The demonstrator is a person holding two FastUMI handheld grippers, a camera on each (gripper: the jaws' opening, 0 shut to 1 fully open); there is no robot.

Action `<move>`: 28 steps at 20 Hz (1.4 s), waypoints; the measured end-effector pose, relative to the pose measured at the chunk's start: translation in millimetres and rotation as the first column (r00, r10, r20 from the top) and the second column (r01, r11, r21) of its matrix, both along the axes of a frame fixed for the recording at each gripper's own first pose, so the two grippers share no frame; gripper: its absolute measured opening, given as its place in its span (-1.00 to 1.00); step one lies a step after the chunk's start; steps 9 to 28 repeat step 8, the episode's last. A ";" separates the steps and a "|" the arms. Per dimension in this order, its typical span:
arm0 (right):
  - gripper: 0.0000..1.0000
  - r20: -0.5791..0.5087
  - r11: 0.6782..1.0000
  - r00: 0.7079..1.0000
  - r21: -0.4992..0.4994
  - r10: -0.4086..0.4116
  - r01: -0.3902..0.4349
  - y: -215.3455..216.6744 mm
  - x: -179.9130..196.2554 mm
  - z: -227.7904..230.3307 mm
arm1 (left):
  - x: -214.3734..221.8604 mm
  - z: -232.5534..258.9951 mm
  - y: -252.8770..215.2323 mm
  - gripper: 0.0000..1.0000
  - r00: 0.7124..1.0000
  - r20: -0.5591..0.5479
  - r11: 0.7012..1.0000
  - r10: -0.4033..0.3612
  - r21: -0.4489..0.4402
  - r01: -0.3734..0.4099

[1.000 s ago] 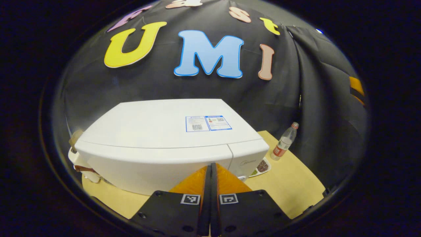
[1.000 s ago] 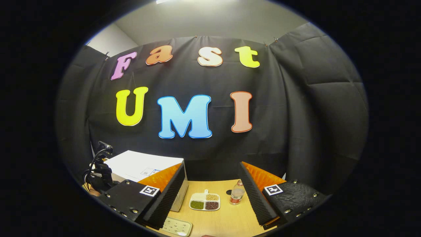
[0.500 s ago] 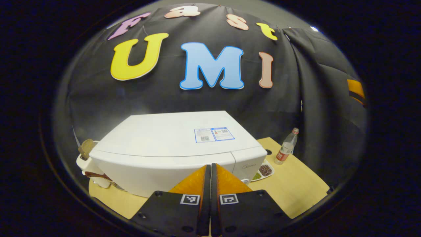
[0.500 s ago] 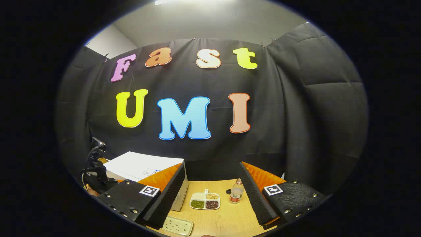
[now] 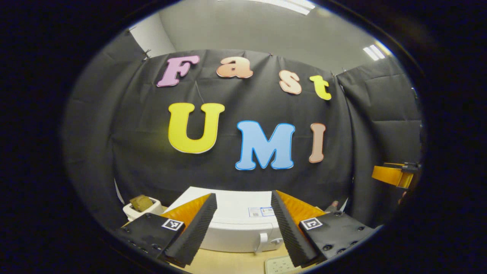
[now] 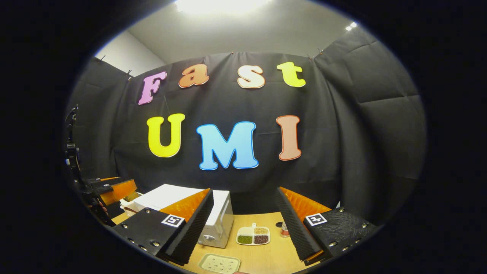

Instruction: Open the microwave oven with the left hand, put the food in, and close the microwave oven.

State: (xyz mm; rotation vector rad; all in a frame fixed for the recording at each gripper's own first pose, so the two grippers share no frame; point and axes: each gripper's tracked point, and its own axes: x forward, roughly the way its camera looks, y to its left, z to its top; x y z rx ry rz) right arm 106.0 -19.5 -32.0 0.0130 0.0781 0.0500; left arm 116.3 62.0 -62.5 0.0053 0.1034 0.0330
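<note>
Booth overview, as I read it from my remote station. The wooden table (image 6: 266,258) carries everything. On it stands the white microwave oven (image 5: 239,228), door closed, its handle (image 5: 261,241) on the front face towards my left gripper; in the right gripper view the same oven (image 6: 171,196) sits at the left of the table, control side turned towards the camera. Behind the oven's left side, in the left gripper view, a white toaster (image 5: 140,209) holds a slice of bread (image 5: 140,202).

My left gripper (image 5: 243,222) has its two fingers spread wide apart, holding nothing, and frames the oven from in front without touching it. My right gripper (image 6: 245,222) is likewise spread wide and empty, held above the table's near edge.

The food, a small white divided dish (image 6: 253,236) with green, dark and tan fillings, rests on the table just right of the oven, outside it. A bottle (image 6: 284,229) stands beside the dish, partly hidden by the right finger. A pale patterned tray (image 6: 220,263) lies nearest the camera, well in front of the oven.
</note>
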 end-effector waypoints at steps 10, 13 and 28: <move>0.99 0.019 1.000 1.000 0.002 0.001 -0.001 25.3 -12.9 15.7 | -39.6 65.2 -15.3 0.87 0.993 0.110 0.998 -0.041 0.052 0.036; 0.99 0.019 1.000 1.000 0.002 0.001 -0.001 25.3 -12.9 15.7 | -39.6 65.2 -15.3 0.87 0.993 0.110 0.998 -0.041 0.052 0.036; 0.99 0.019 1.000 1.000 0.002 0.001 -0.001 25.3 -12.9 15.7 | -39.6 65.2 -15.3 0.87 0.993 0.110 0.998 -0.041 0.052 0.036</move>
